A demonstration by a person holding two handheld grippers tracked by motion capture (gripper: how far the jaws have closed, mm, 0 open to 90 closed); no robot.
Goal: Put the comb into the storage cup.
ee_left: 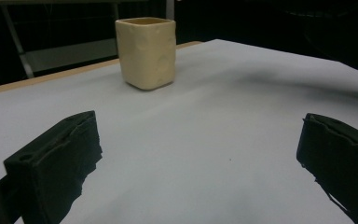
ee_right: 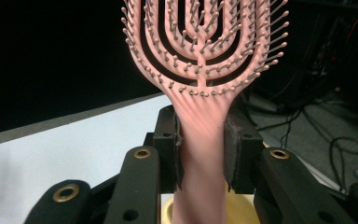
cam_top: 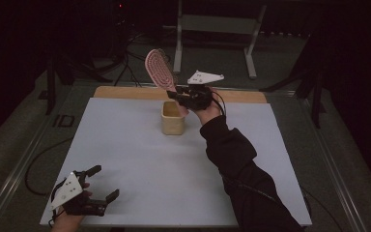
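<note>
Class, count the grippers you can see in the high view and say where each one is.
2. The left gripper rests open at the sheet's near left corner; the right gripper holds a pink hairbrush over the cup.

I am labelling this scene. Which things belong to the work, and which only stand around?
Part of the work: pink hairbrush, clamped by the right gripper; cream cup under it.

Standing around: left gripper, open and idle; metal frame; floor cables.

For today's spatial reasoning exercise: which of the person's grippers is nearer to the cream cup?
Right. The right gripper holds the pink hairbrush directly above the cream cup; the left gripper sits open at the table's near left corner, well away from it.
</note>
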